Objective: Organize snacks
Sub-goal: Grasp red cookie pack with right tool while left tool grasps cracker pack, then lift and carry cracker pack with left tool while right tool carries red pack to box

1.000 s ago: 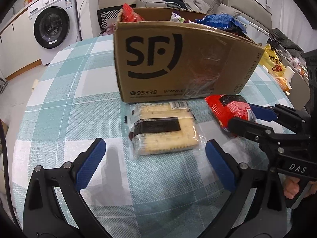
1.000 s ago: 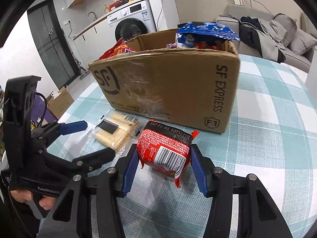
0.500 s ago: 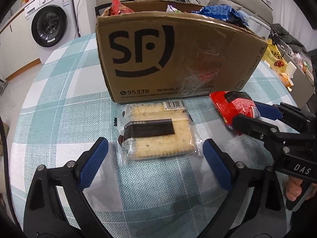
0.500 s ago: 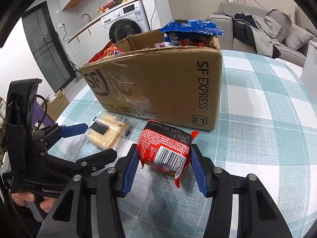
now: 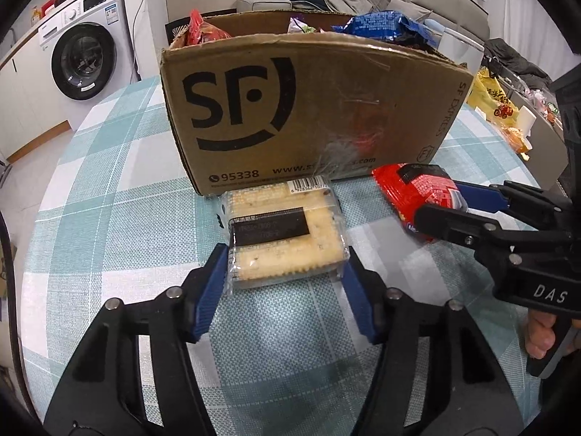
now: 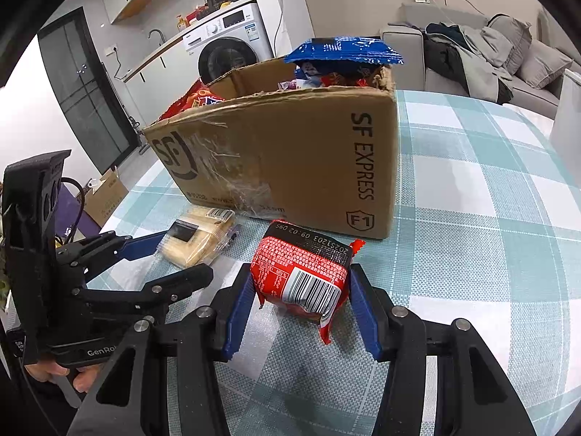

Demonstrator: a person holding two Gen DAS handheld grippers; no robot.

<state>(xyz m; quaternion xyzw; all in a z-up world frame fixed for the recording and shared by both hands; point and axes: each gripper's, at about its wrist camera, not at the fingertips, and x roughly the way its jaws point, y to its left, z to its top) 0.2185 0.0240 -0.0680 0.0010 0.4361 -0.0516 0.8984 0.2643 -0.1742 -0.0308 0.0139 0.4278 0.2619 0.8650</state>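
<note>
Closing on the cracker pack [image 5: 285, 234], the left claw [image 5: 285, 290] has both pads at its sides; the right claw [image 6: 301, 305] grips the red packet [image 6: 303, 272], both on the table [image 6: 472, 254] before the box [image 5: 308, 116].

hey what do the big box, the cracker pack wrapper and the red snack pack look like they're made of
Box: brown corrugated cardboard, matte, with a frayed rim and shiny clear tape. Cracker pack: thin clear plastic film, glossy; the crackers show through. Red snack pack: probably printed plastic or foil film, with a crimped, serrated end seal.
</note>
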